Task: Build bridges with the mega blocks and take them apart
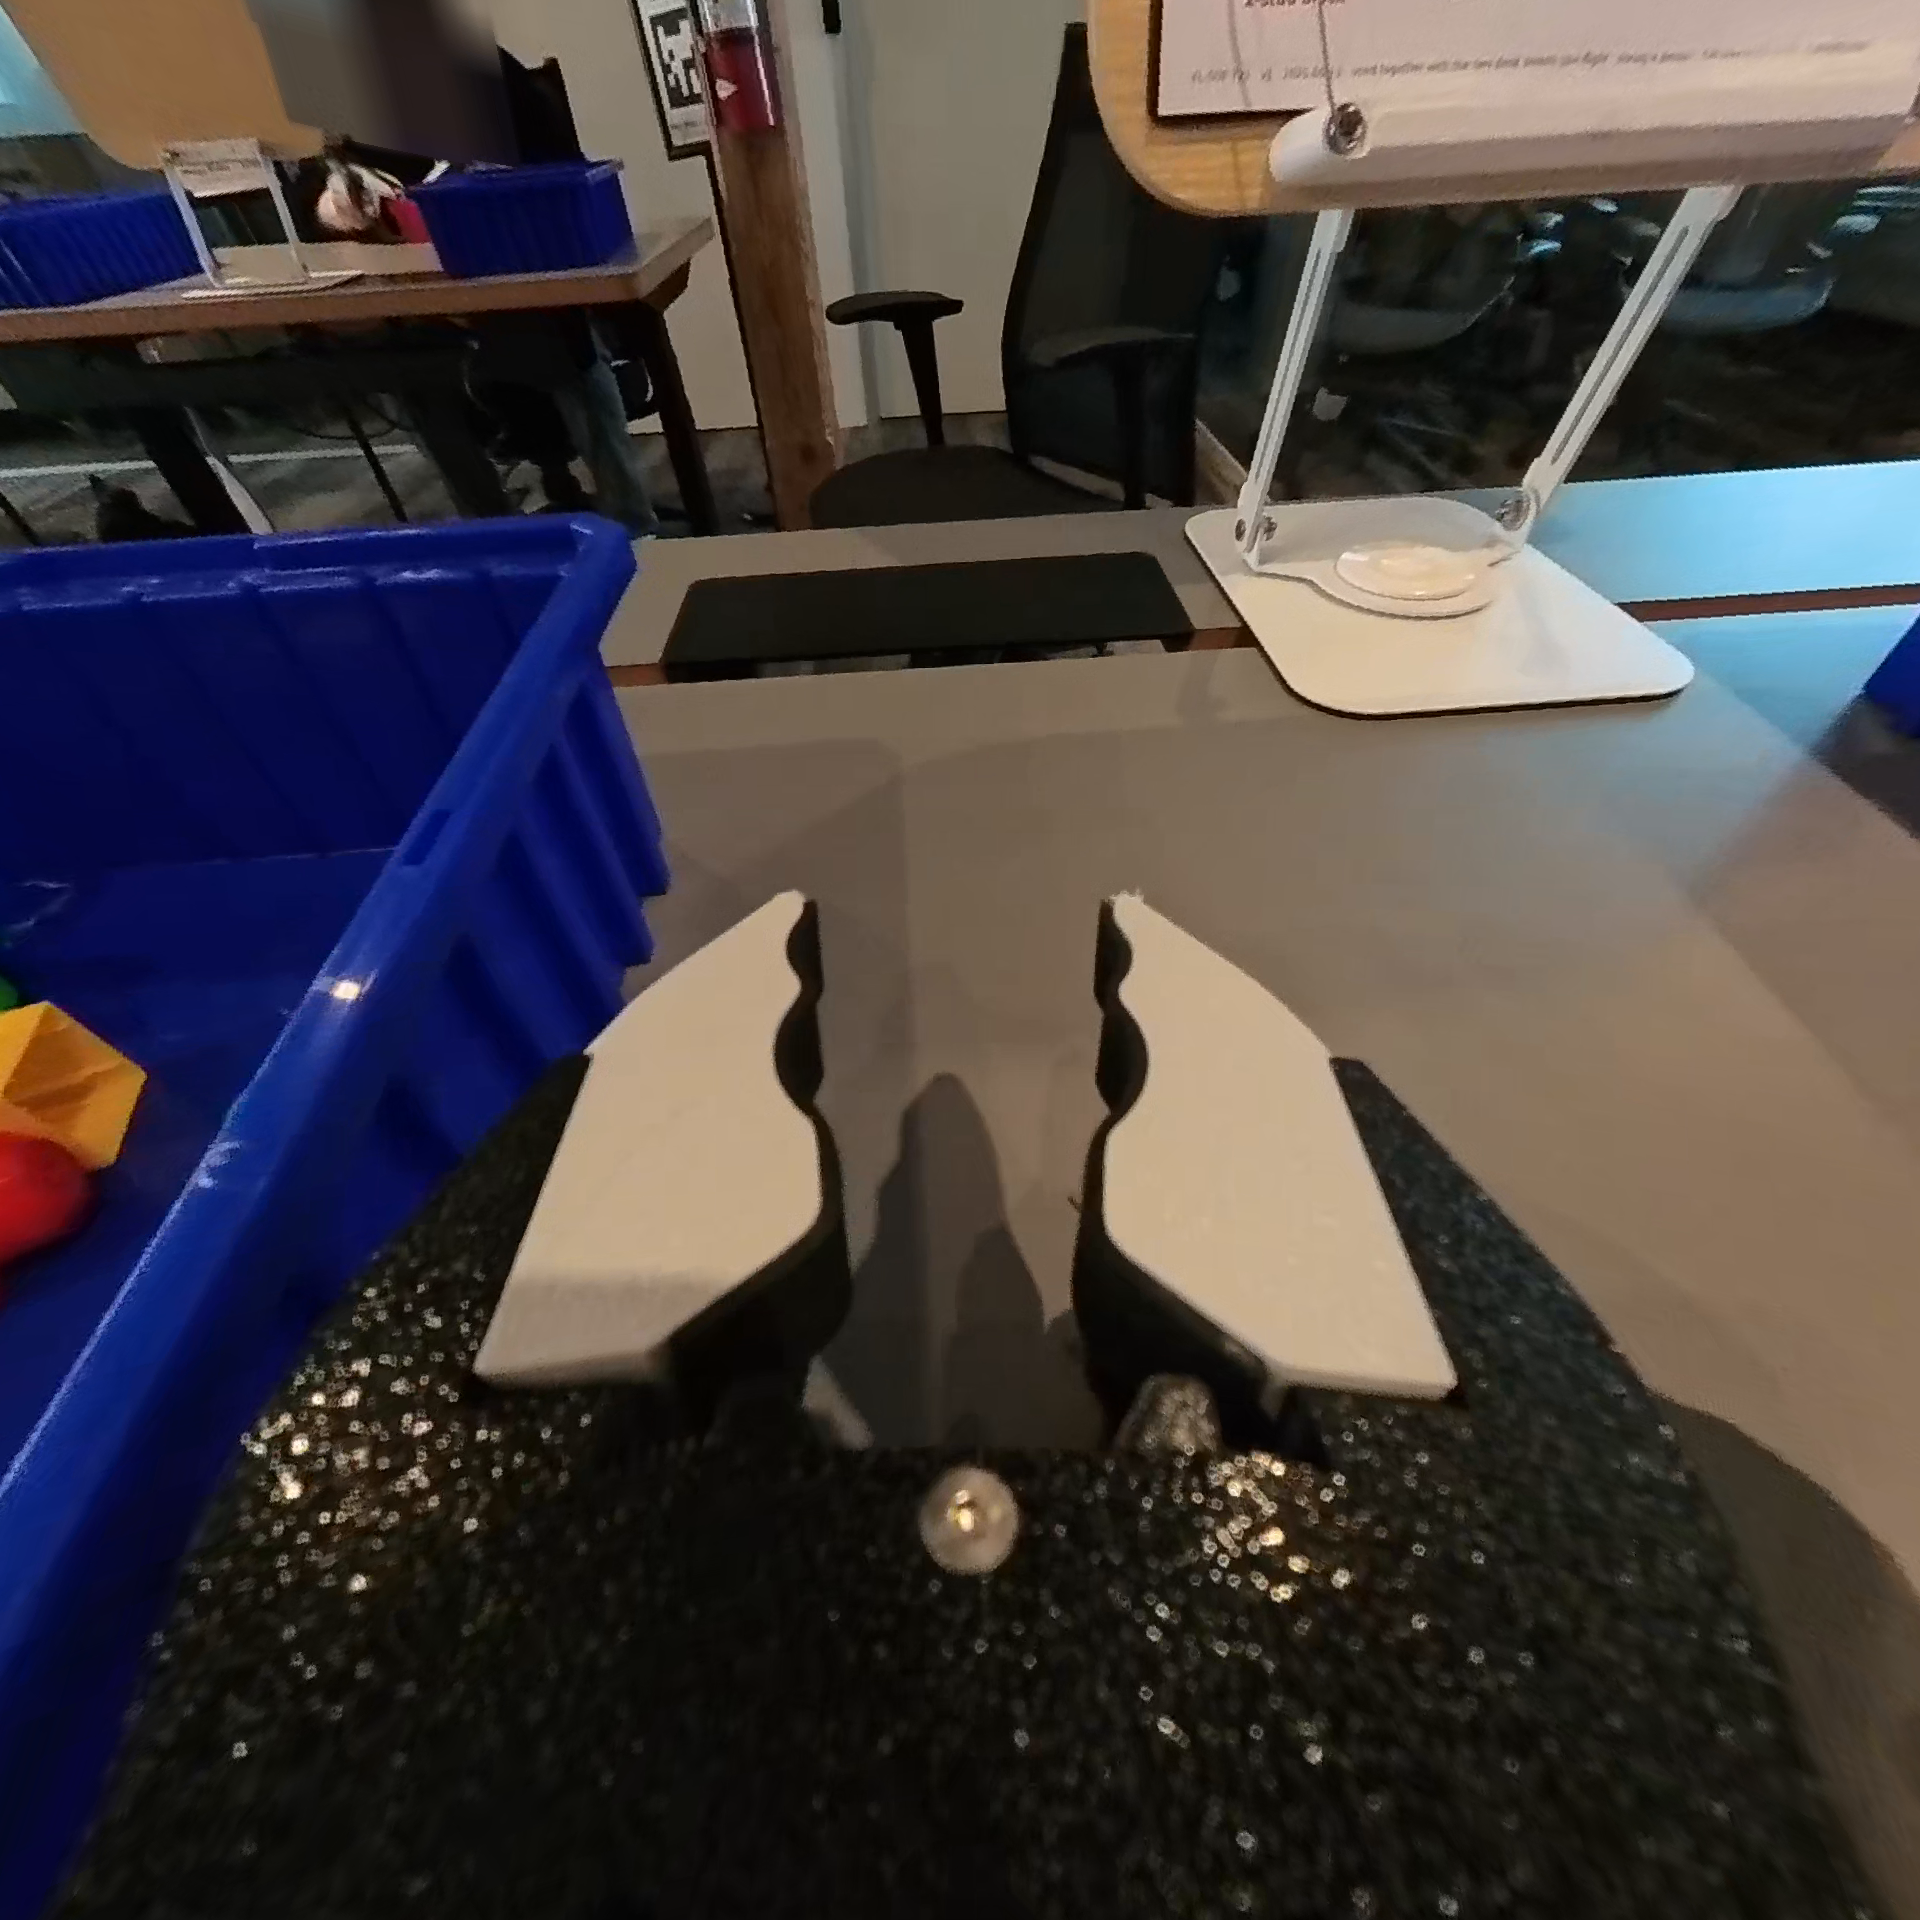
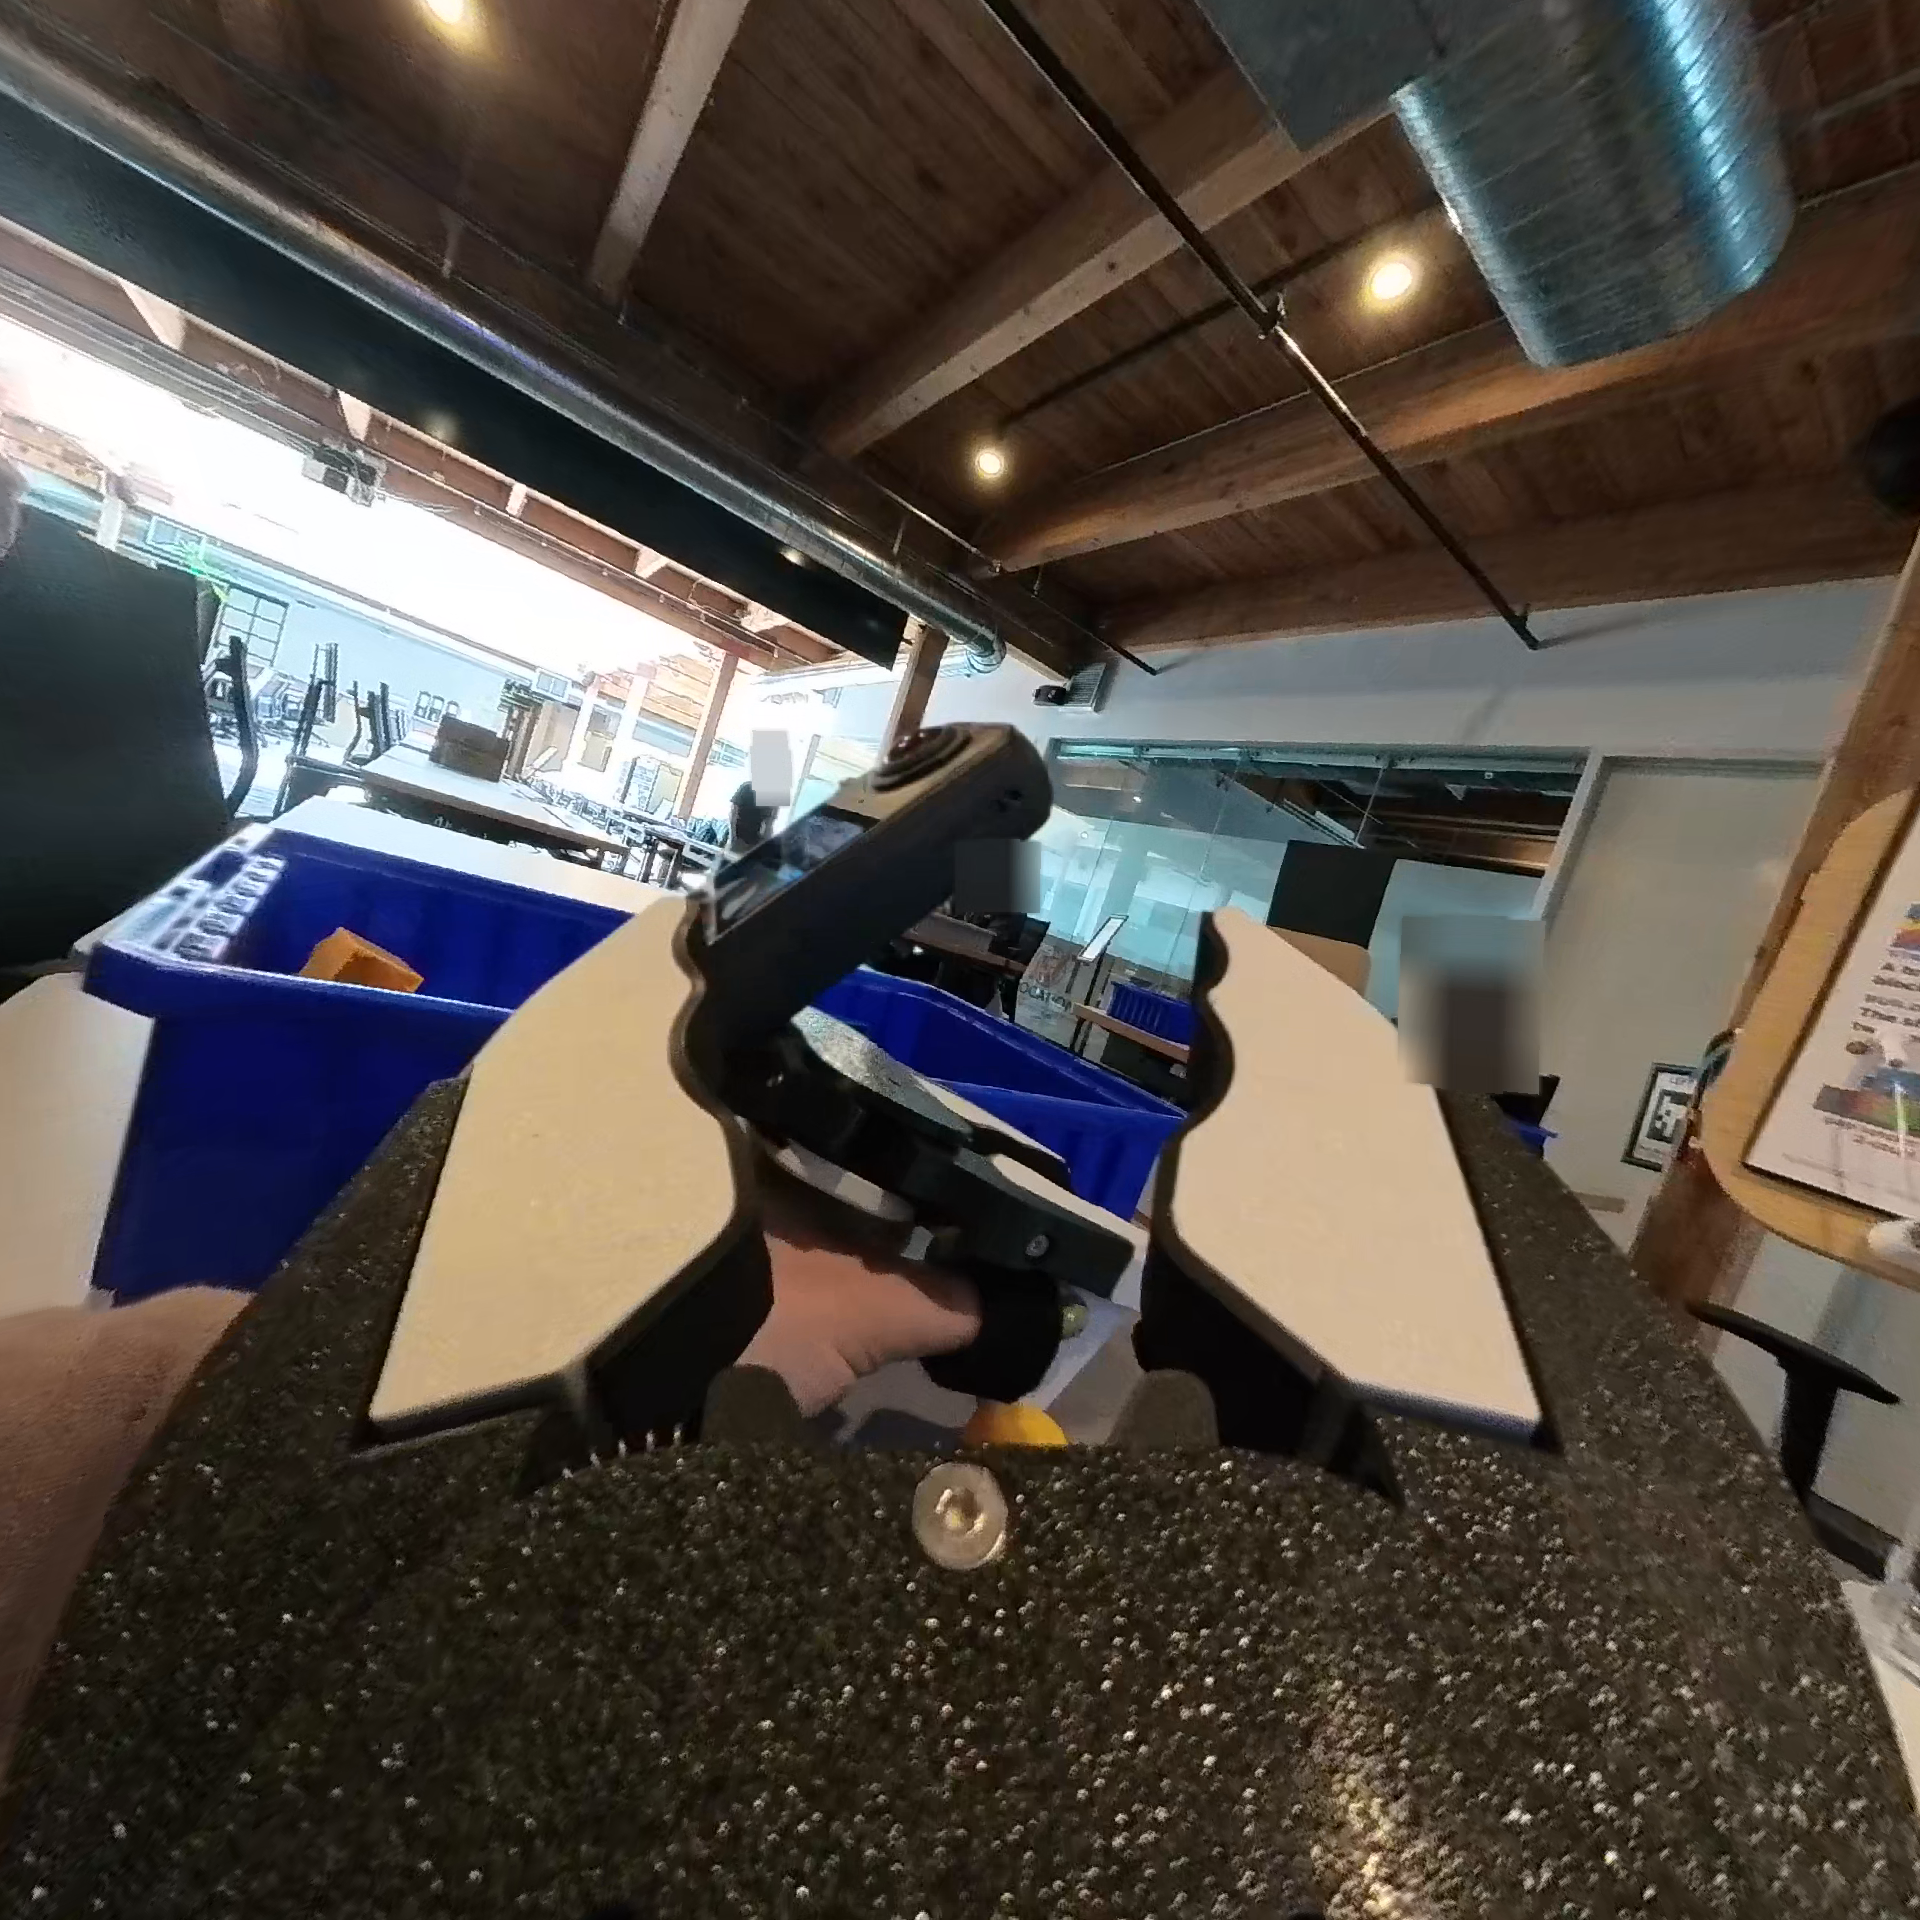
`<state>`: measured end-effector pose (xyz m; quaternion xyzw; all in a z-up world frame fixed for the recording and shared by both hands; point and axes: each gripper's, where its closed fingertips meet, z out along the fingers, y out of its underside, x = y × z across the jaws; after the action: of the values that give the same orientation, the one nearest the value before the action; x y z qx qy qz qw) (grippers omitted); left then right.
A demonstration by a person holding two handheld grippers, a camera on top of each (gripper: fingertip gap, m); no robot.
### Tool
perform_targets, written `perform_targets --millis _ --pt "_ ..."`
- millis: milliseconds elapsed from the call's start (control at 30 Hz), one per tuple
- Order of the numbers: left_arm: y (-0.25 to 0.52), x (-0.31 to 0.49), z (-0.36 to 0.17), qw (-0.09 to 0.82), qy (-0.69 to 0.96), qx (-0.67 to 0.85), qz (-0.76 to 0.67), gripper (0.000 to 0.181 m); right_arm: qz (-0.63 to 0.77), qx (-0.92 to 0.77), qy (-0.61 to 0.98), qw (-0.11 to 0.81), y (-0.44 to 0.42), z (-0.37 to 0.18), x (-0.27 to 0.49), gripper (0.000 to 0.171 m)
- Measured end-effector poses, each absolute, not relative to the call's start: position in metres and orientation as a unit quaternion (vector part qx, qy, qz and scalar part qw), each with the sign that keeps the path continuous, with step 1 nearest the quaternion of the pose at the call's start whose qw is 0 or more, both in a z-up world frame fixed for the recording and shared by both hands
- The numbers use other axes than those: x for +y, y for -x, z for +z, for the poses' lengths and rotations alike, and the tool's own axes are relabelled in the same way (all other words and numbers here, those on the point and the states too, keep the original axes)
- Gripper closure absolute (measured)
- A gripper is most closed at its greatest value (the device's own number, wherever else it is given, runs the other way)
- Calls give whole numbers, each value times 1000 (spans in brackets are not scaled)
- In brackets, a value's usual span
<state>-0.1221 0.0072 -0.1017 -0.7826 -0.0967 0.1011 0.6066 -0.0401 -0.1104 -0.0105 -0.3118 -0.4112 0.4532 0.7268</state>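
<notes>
Your left gripper (image 1: 956,914) hangs low over the grey table (image 1: 1299,935), and its white fingers (image 1: 686,1122) stand wide apart with nothing between them; only the bare table top and their own shadow show in the gap. At nine o'clock from this gripper, just beside it, stands the blue bin (image 1: 343,997). Inside the bin, near the left edge of the left wrist view, you can see the mega blocks: a yellow block (image 1: 62,1081), a red block (image 1: 31,1210) below it, and a small bit of green above, mostly cut off by the edge. At one o'clock, farther on the table, rests the white stand (image 1: 1455,623) that carries a wooden board (image 1: 1174,156) with a sheet on it. At twelve o'clock a black tray slot (image 1: 925,613) lies in the table.

Your right gripper (image 2: 940,935) is tilted up toward the wooden ceiling (image 2: 1039,260). Its fingers (image 2: 582,1132) are also spread wide and grip nothing. Through the gap, in the right wrist view, you see your left hand (image 2: 862,1340) around the handle of the other gripper, whose black camera (image 2: 873,831) points up. Behind it, from ten to twelve o'clock, is the blue bin (image 2: 270,1081), with an orange-yellow block (image 2: 364,961) showing above its rim. A small yellow piece (image 2: 1013,1429) shows low in the gap; what it is I cannot tell.
</notes>
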Motion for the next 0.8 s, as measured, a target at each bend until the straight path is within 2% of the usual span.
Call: perform_targets --millis 800 --pt "115 4 -93 620 774 -79 103 132 446 -415 288 739 38 -6 -122 84"
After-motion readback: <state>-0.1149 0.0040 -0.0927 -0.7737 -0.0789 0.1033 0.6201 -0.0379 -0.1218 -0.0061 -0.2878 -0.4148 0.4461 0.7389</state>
